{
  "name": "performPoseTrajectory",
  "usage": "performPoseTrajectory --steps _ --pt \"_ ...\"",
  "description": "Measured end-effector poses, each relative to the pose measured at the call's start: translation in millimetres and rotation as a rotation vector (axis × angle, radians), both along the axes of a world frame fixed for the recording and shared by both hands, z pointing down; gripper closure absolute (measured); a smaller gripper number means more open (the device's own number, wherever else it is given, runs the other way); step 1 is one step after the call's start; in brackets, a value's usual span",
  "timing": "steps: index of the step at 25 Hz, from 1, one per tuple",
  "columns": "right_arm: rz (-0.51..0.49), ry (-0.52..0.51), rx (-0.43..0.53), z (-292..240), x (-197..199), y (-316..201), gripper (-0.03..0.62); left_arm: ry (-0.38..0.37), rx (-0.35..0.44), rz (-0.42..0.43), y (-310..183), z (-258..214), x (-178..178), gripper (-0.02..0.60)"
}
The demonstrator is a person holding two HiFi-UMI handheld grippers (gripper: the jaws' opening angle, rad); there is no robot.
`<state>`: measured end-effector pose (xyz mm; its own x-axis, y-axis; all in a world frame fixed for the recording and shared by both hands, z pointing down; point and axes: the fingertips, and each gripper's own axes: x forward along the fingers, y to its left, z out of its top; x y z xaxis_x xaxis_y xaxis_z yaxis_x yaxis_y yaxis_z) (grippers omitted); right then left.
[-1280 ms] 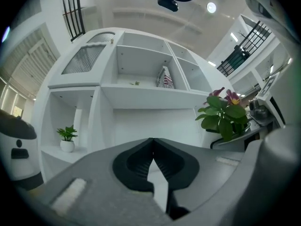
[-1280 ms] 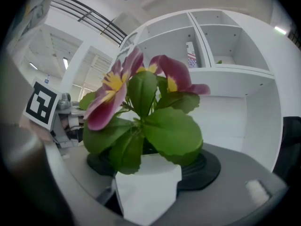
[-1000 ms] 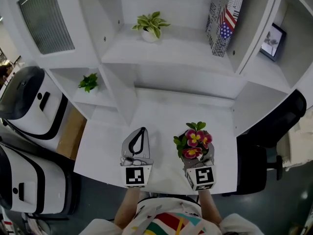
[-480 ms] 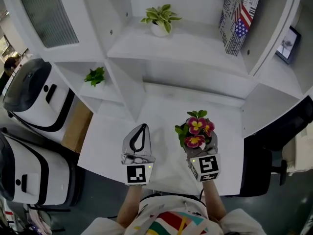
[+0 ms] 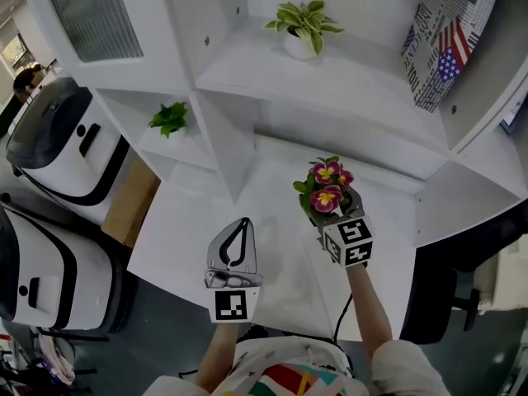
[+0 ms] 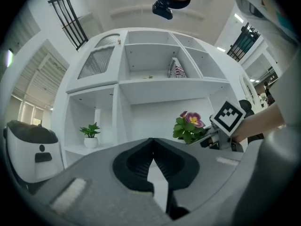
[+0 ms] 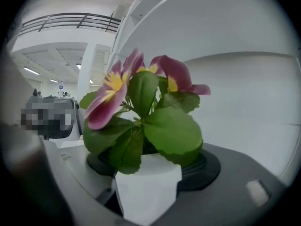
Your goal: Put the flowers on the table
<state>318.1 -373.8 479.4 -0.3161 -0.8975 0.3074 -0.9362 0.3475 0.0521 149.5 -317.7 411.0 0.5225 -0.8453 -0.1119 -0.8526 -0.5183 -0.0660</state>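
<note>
Right gripper (image 5: 330,214), in the head view, holds the pink-and-yellow flowers (image 5: 327,185) upright over the far part of the white table (image 5: 186,221), at about two o'clock from the left gripper (image 5: 240,223). In the left gripper view, that gripper's jaws are pressed together with nothing between them, and the flowers show at two o'clock. In the right gripper view, both jaws squeeze the flowers' white pot (image 7: 148,187), with green leaves spreading over its rim.

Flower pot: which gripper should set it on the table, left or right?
Right. The right gripper is shut on the flower pot, held above the table. The left gripper is shut on nothing, off to the side.
</note>
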Motion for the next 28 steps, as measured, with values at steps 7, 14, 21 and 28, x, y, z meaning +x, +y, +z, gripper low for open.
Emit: performPoseTrajectory --steps 7,14,21,28 --pt "-0.058 0.059 -0.083 48 -12 -68 0.258 0.007 -0.063 -0.073 -11 24 -22 0.577" --pt "-0.167 0.15 -0.175 111 -43 -129 0.258 -0.026 -0.078 -0.141 -25 34 -46 0.578" --pt "-0.211 0.13 -0.261 168 -73 -156 0.258 -0.046 -0.105 -0.211 -26 50 -66 0.578" --pt "-0.19 0.098 -0.277 193 -80 -172 0.258 -0.096 -0.135 -0.26 -21 68 -86 0.577"
